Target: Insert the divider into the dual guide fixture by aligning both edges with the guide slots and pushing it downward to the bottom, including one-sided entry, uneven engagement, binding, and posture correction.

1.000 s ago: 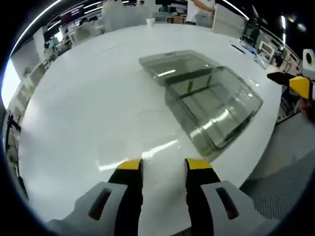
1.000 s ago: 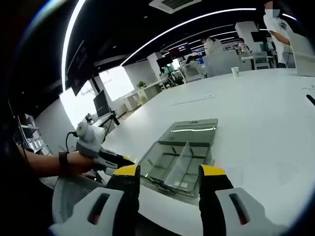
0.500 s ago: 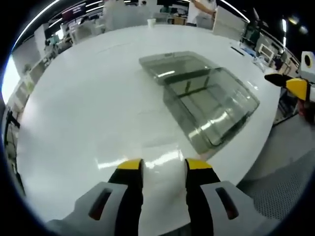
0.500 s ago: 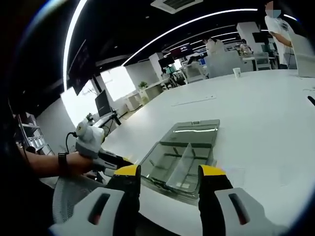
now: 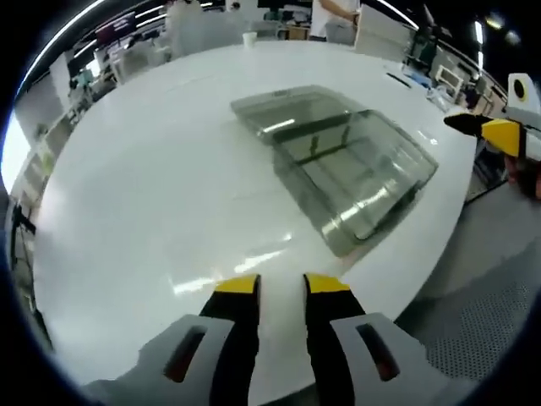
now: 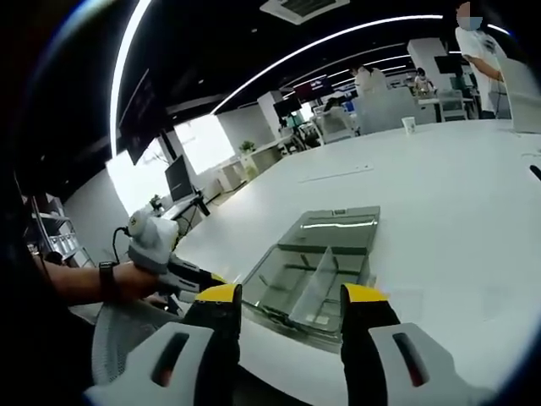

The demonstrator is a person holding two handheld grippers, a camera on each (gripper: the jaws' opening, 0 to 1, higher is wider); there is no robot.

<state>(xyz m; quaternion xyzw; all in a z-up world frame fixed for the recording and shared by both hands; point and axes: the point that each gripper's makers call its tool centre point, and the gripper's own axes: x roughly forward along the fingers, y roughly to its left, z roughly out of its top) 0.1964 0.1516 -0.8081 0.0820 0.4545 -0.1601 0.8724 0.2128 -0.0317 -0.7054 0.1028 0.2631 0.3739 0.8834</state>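
Note:
A clear plastic guide fixture point(image 5: 359, 173) lies on the white table point(image 5: 144, 186) near its edge. A flat clear panel point(image 5: 283, 106) lies against the fixture's far end. The clear divider point(image 6: 314, 283) stands tilted inside the fixture point(image 6: 283, 292), and in the left gripper view the divider point(image 5: 325, 128) is a dark-edged strip across it. My left gripper point(image 5: 281, 288) hovers open over bare table, short of the fixture, with nothing between its jaws. My right gripper point(image 6: 292, 296) is open in front of the fixture, holding nothing. In the right gripper view a hand holds the left gripper point(image 6: 173, 266) at the left.
The right gripper point(image 5: 499, 135) pokes in past the table's right edge. A paper cup point(image 6: 408, 123) stands far back on the table, and a dark pen point(image 6: 534, 172) lies at the right. A grey mesh chair point(image 5: 478, 326) is below the table edge. People stand by distant desks.
My left gripper's jaws have drawn slightly closer together, and its view has shifted a little. The right gripper view is almost unchanged.

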